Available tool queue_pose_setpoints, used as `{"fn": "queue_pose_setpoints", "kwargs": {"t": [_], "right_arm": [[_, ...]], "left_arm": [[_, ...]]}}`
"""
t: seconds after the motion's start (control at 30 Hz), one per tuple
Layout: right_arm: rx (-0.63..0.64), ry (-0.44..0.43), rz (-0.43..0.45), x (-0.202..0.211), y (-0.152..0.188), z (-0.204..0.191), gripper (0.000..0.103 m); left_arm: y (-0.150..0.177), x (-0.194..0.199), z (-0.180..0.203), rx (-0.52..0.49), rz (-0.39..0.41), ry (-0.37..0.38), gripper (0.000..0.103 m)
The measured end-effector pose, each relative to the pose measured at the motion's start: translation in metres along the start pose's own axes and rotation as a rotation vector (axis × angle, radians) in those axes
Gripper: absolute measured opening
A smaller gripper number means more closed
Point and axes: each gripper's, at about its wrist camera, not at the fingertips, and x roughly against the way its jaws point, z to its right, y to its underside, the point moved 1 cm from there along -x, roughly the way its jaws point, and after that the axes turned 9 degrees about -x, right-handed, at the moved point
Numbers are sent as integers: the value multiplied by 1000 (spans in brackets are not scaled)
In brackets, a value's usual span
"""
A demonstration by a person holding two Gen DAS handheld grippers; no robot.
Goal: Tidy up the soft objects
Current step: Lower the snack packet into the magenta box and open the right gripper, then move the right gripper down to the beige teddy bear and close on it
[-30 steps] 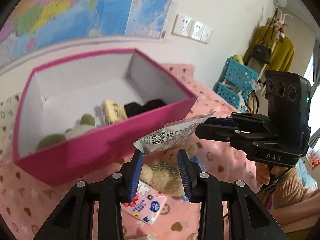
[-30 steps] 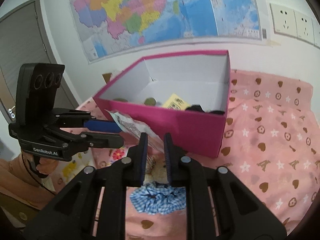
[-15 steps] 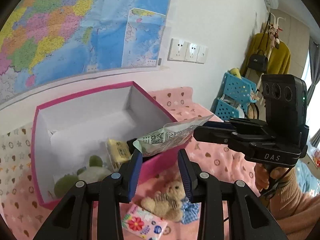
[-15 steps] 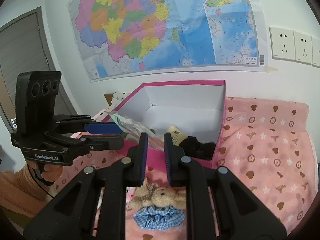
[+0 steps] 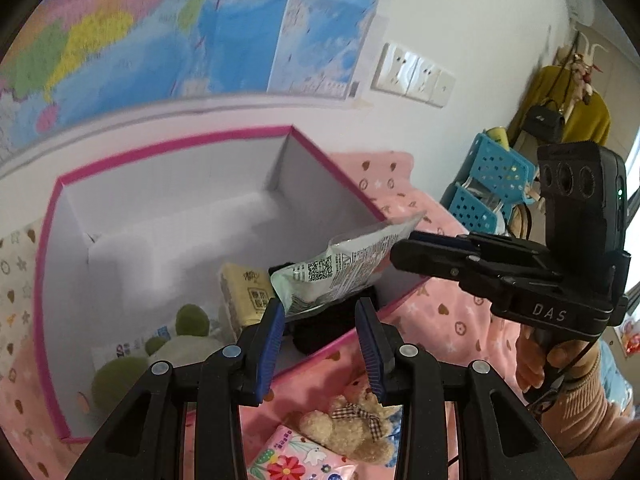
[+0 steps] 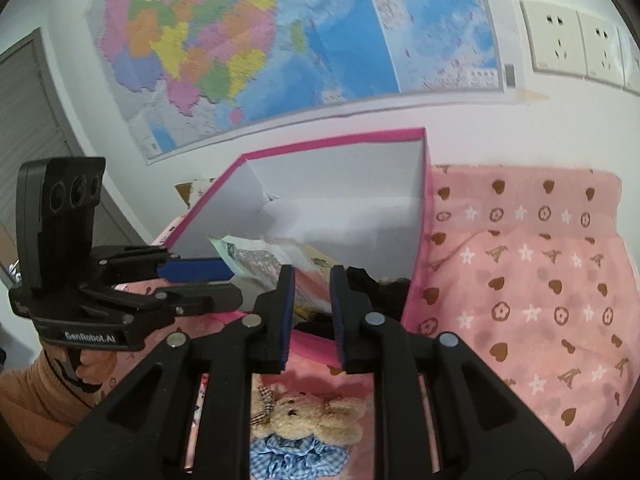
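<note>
A pink box (image 5: pixel 52 216) with a white inside stands on the pink bed; it also shows in the right wrist view (image 6: pixel 416 280). It holds a green plush (image 5: pixel 188 320), a yellow tissue pack (image 5: pixel 244 292) and a black cloth (image 5: pixel 332 320). My right gripper (image 5: pixel 404 242) is shut on a pale green wipes packet (image 5: pixel 344 268) and holds it over the box's near right corner. The packet also shows in the right wrist view (image 6: pixel 256 258). My left gripper (image 5: pixel 320 340) is open and empty just below the packet. A teddy bear (image 6: pixel 308 420) lies on the bed before the box.
A floral tissue pack (image 5: pixel 296 460) and a blue checked scrunchie (image 6: pixel 296 456) lie by the bear. The wall with a map (image 6: pixel 280 40) and sockets (image 5: pixel 412 76) is behind the box. Blue baskets (image 5: pixel 488 188) stand at the right.
Both grippers have moved forward and down toward the box. The packet now hangs lower, over the box's inside. The right gripper's jaws stand slightly wider apart than before.
</note>
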Motion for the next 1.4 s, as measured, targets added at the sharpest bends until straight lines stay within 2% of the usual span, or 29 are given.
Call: {"fn": "queue_pose_setpoints", "kwargs": {"t": [0.17, 0.33, 0.53, 0.67, 0.77, 0.9, 1.03, 1.2, 1.33, 1.4], "right_arm": [[-27, 37, 1, -10, -6, 4, 25], [-33, 42, 1, -15, -7, 4, 26], [-22, 31, 6, -8, 1, 4, 26], [-28, 17, 22, 4, 8, 5, 32], [-20, -2, 30, 14, 13, 3, 33], [1, -37, 31, 30, 25, -4, 35], [19, -64, 15, 37, 41, -8, 48], [-7, -57, -54, 27, 64, 1, 51], [-89, -17, -110, 11, 82, 23, 64], [-136, -22, -130, 5, 88, 33, 65]], "left_arm": [[-1, -18, -14, 63, -46, -2, 36], [3, -23, -23, 105, -56, -12, 36], [11, -6, -22, 86, -16, -40, 36], [14, 12, -18, 61, 31, -49, 39], [20, 25, -16, 49, 61, -46, 43], [30, 41, -8, 27, 94, -48, 45], [42, 52, -5, 30, 103, -26, 47], [60, 48, 6, 29, 74, 14, 50], [76, 28, 18, 27, 2, 62, 50], [82, 19, 21, 38, -25, 88, 50]]}}
